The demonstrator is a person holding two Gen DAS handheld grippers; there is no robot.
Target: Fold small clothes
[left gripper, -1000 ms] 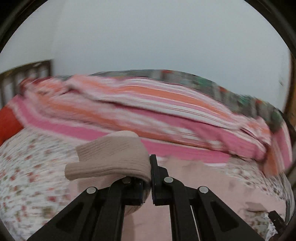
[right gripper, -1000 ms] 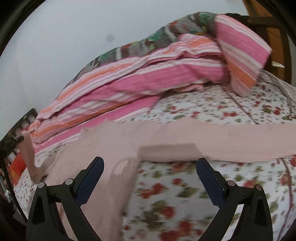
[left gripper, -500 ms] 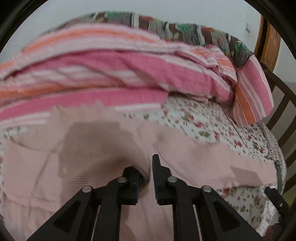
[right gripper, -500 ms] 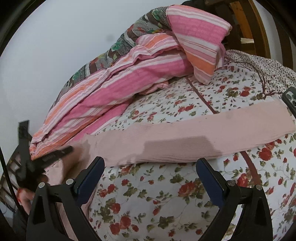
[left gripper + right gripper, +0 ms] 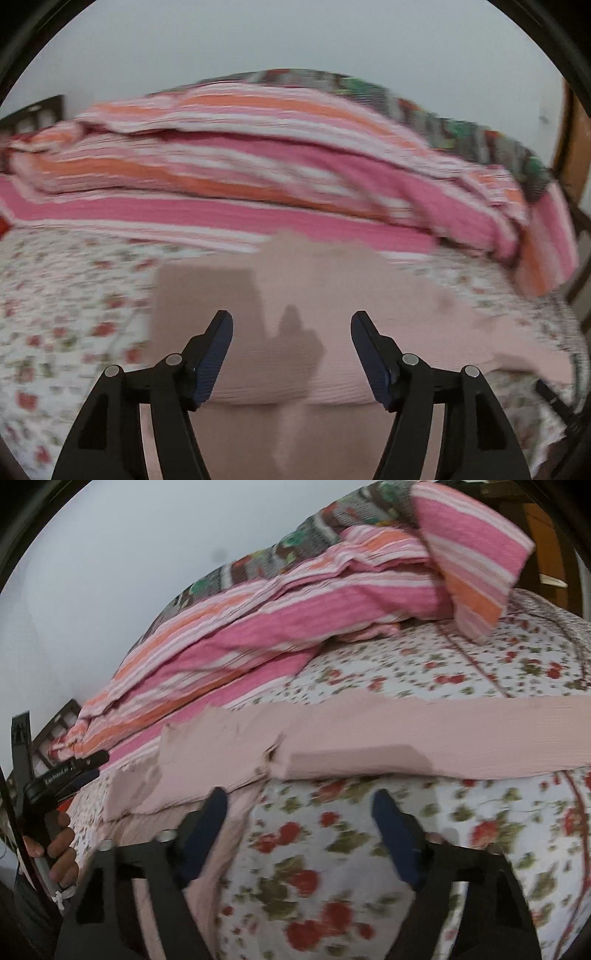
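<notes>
Garment: a pale pink ribbed knit piece [image 5: 332, 295] lies spread on the bed, under and ahead of the left tongs; in the right wrist view the same garment [image 5: 406, 731] runs as a long band across the bed just beyond the right tongs.
Folded part: in the left wrist view, one layer of the garment lies over another, its near edge forming a soft rounded fold just between the two fingers.
Left tongs: the left tongs [image 5: 291, 325] have their jaws apart and opening; the garment lies below the gap, and neither pad presses on it.
Left tongs, other view: they [image 5: 86, 762] show at the left edge of the right wrist view, held by a hand [image 5: 61, 845], beside the garment's left end.
Right tongs: the right tongs [image 5: 299, 801] have their jaws apart and closing; between the tips shows flowered sheet, and the garment's near edge lies just past the tips. The left finger [image 5: 207, 827] overlaps a strip of pink cloth at the bed's edge; whether it touches is unclear.
Sheet: white with red flowers [image 5: 369, 849], beneath the garment and filling the space under the right tongs.
Blanket: a pink, orange and white striped blanket [image 5: 277, 177] is heaped well beyond both tongs, behind the garment.
Patterned cover: a dark multicoloured cloth [image 5: 258, 561] lies behind the blanket, against the pale wall [image 5: 295, 37].
Sharpness: both views are blurred.
</notes>
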